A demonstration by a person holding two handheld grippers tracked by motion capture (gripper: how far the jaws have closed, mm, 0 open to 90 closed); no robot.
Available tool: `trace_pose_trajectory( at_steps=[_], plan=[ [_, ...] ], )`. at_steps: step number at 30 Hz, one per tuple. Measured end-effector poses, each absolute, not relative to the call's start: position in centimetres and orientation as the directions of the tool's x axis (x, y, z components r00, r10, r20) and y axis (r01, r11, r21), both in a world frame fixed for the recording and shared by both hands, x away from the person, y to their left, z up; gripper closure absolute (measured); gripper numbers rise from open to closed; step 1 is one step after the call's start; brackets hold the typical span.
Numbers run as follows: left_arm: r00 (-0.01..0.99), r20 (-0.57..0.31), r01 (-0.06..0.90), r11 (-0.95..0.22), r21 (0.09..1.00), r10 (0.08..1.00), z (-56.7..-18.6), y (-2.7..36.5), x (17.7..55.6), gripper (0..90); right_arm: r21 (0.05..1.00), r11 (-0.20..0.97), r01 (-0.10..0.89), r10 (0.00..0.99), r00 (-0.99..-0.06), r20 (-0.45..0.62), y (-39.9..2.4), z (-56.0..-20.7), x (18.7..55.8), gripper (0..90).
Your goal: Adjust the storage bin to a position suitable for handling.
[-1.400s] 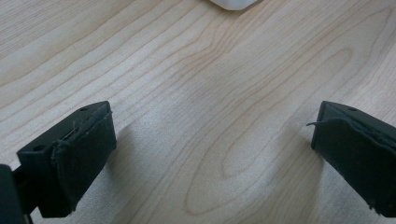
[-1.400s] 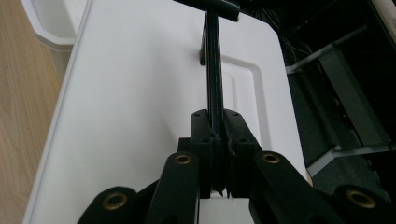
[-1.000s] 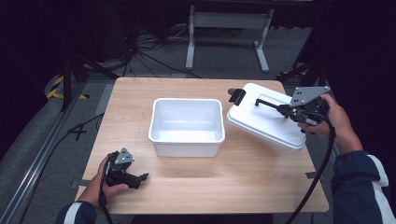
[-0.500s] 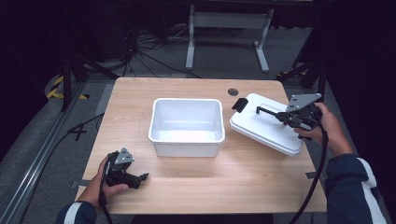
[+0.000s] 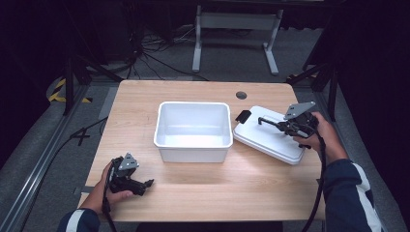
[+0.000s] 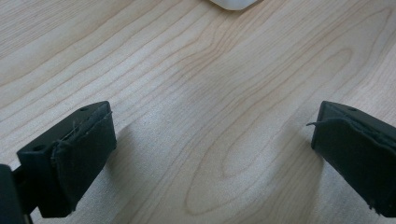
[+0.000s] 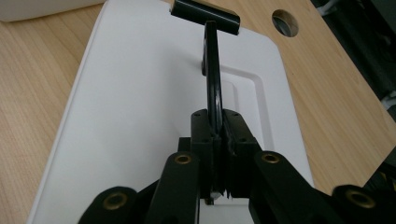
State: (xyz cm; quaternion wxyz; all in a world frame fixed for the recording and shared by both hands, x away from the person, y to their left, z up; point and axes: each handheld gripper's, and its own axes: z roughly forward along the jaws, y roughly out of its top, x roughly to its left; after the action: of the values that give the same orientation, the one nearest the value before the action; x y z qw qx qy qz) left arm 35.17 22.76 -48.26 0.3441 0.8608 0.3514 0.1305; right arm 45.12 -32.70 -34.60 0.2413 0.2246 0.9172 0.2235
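Note:
A white open bin (image 5: 192,153) stands in the middle of the wooden table (image 5: 241,188). Just right of it is a white lid (image 5: 263,137), low over the table and slightly tilted; I cannot tell whether it touches the wood. My right gripper (image 5: 285,126) is shut on the lid's thin black handle (image 5: 270,122). In the right gripper view the pads (image 7: 217,126) pinch that handle (image 7: 212,70) above the lid (image 7: 140,93). My left gripper (image 5: 147,184) rests near the front left edge. Its jaws (image 6: 210,149) stand wide open with only bare wood between them.
A round cable hole (image 5: 241,95) sits in the table behind the lid. A black clip (image 5: 243,116) is on the lid's end nearest the bin. Dark floor, cables and a metal stand (image 5: 237,29) lie beyond the far edge.
My right gripper has come down with the lid, from raised above the table's right side to low beside the bin. The left gripper has stayed put.

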Motion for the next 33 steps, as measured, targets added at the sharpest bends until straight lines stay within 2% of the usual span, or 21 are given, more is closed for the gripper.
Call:
trace_pose_trajectory(
  at_steps=[15,25,27,33],
  plan=[
    [0.719,-0.017,0.515,-0.516,0.684,0.695,-48.3,22.8,35.2,0.3,0.521,0.776,0.356,0.552,-0.783,-0.287,-32.9,-37.4,46.8,84.8],
    [0.719,-0.017,0.515,-0.516,0.684,0.695,-48.3,22.8,35.2,0.3,0.483,0.778,0.401,0.572,-0.771,-0.281,-33.0,-38.9,47.6,84.6],
    [0.719,-0.017,0.515,-0.517,0.684,0.695,-48.3,22.8,35.2,0.4,0.502,0.759,0.414,0.59,-0.763,-0.264,-33.1,-39.1,47.6,83.8],
    [0.721,-0.016,0.513,-0.519,0.684,0.692,-48.3,22.8,35.2,0.3,0.483,0.759,0.436,0.601,-0.754,-0.263,-33.4,-39.4,47.7,75.6]
  ],
)
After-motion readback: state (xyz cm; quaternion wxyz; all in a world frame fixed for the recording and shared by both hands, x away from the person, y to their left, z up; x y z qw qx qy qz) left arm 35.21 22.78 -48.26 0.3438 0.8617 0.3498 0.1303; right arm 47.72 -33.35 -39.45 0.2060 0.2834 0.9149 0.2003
